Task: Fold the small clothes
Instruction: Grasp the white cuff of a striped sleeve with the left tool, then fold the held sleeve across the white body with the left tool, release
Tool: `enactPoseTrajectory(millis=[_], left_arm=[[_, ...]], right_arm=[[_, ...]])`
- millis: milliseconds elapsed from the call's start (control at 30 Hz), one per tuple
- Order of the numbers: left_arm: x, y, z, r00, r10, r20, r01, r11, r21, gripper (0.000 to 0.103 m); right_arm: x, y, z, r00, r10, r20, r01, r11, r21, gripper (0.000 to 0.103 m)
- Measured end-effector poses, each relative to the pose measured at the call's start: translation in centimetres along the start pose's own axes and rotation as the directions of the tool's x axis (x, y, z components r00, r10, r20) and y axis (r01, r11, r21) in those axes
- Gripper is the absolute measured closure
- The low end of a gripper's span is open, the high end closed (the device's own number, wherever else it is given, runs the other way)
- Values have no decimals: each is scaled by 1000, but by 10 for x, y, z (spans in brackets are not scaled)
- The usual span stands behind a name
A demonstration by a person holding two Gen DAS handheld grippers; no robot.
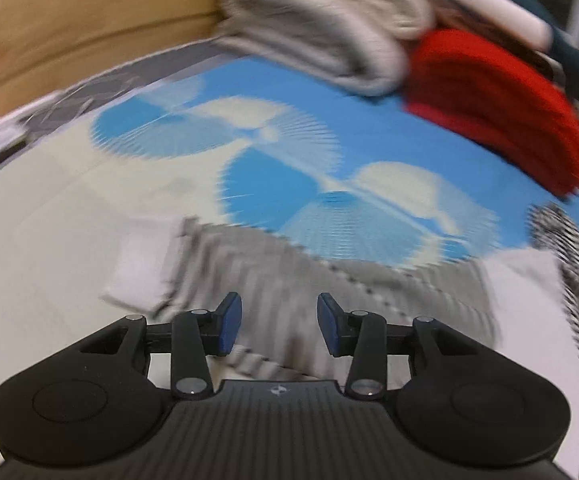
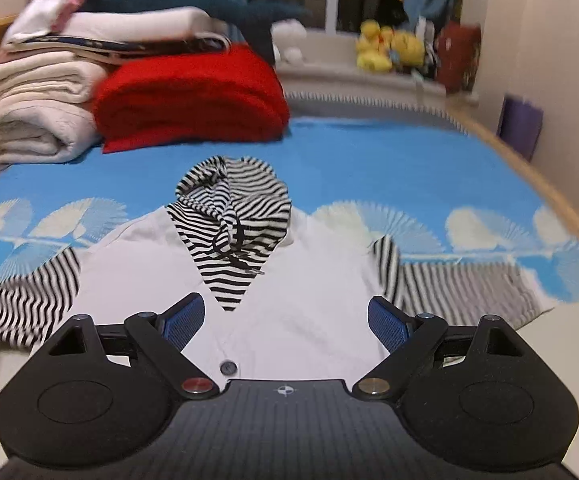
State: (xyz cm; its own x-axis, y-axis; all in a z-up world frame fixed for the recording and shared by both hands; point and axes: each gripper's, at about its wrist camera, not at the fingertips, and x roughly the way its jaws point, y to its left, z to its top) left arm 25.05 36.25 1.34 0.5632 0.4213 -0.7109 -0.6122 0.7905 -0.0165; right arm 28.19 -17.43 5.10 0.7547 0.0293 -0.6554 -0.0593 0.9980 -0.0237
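Note:
A small white cardigan-style garment (image 2: 301,280) with a black-and-white striped hood (image 2: 233,208) and striped sleeves lies flat on the blue bed sheet (image 2: 369,160). My right gripper (image 2: 285,320) is open and empty, hovering over the garment's chest near a grey button (image 2: 228,367). My left gripper (image 1: 279,322) is open and empty above the striped left sleeve (image 1: 289,280), whose white cuff (image 1: 141,276) lies to the left. The left wrist view is blurred by motion. The hood shows at its right edge (image 1: 565,248).
Folded cream blankets (image 2: 37,112) and a red blanket (image 2: 189,96) are stacked at the head of the bed. A wooden bed frame (image 1: 69,28) runs on the left. Yellow plush toys (image 2: 389,48) sit on the windowsill. A wooden rail (image 2: 549,192) borders the right side.

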Motion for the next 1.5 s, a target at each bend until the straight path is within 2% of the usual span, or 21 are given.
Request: enactPoseTrajectory(millis=[133, 200, 267, 500, 567, 633, 700, 800, 900, 967, 1033, 1100, 1167, 1233, 1267, 1300, 1333, 1367, 1400, 1433, 1500], left_arm=[[13, 44, -3, 996, 52, -68, -60, 992, -112, 48], [25, 57, -5, 993, 58, -106, -75, 983, -167, 41], [40, 64, -7, 987, 43, -157, -80, 969, -233, 39], [74, 92, -19, 964, -30, -265, -100, 880, -464, 41], [76, 88, -17, 969, -12, -248, -105, 885, -454, 52], [76, 83, -17, 970, -21, -240, -87, 898, -430, 89], [75, 83, -20, 974, -32, -223, -73, 892, -447, 96], [60, 73, -17, 986, -4, -164, -70, 894, -442, 99], [31, 51, -8, 998, 4, -55, -26, 912, -409, 99], [8, 24, -2, 999, -14, 32, 24, 936, -352, 99], [-26, -13, 0, 990, -73, 123, 104, 958, -269, 100], [-68, -58, -8, 961, -202, 188, 237, 953, -190, 100], [-104, -107, -22, 909, -364, 203, 391, 914, -108, 100], [-137, -159, -45, 826, -535, 179, 546, 838, -19, 99], [-147, -185, -57, 776, -621, 115, 623, 782, 22, 98], [-151, -208, -69, 710, -704, 1, 703, 710, 41, 90], [-151, -222, -80, 649, -756, -91, 760, 649, 33, 89], [-151, -228, -89, 626, -769, -132, 777, 630, 12, 89], [-151, -229, -94, 634, -759, -146, 767, 642, -9, 86], [-147, -226, -97, 655, -740, -153, 745, 667, -35, 84], [-135, -215, -96, 712, -686, -149, 685, 725, -66, 84]], right_arm=[[40, -1, -2, 999, 18, -43, -18, 1000, 16, 14], [59, -5, -4, 994, 43, -104, -36, 997, 65, 14], [68, -5, -3, 990, 60, -131, -50, 995, 81, 14], [84, -8, -1, 987, 64, -145, -52, 995, 86, 14], [86, -10, -3, 986, 67, -154, -52, 994, 101, 14], [87, -13, -4, 985, 71, -155, -54, 993, 109, 14], [86, -15, -5, 986, 75, -147, -58, 992, 115, 14], [83, -21, -8, 989, 72, -129, -57, 991, 118, 20], [79, -29, -17, 991, 69, -114, -56, 992, 115, 35], [75, -38, -24, 990, 87, -109, -71, 988, 140, 52], [72, -49, -33, 989, 100, -113, -78, 981, 177, 56], [68, -59, -39, 989, 100, -110, -74, 974, 215, 56], [66, -69, -45, 990, 96, -105, -66, 964, 259, 55], [67, -78, -50, 990, 91, -105, -55, 949, 311, 54], [68, -81, -52, 991, 90, -103, -51, 942, 330, 54], [71, -83, -54, 990, 88, -109, -44, 934, 355, 54], [74, -86, -55, 989, 90, -117, -39, 925, 378, 54], [77, -88, -55, 988, 97, -122, -40, 915, 401, 54], [80, -89, -55, 987, 102, -125, -40, 906, 422, 54], [83, -91, -54, 986, 109, -130, -41, 897, 441, 54], [91, -96, -52, 982, 126, -140, -44, 874, 484, 54]])
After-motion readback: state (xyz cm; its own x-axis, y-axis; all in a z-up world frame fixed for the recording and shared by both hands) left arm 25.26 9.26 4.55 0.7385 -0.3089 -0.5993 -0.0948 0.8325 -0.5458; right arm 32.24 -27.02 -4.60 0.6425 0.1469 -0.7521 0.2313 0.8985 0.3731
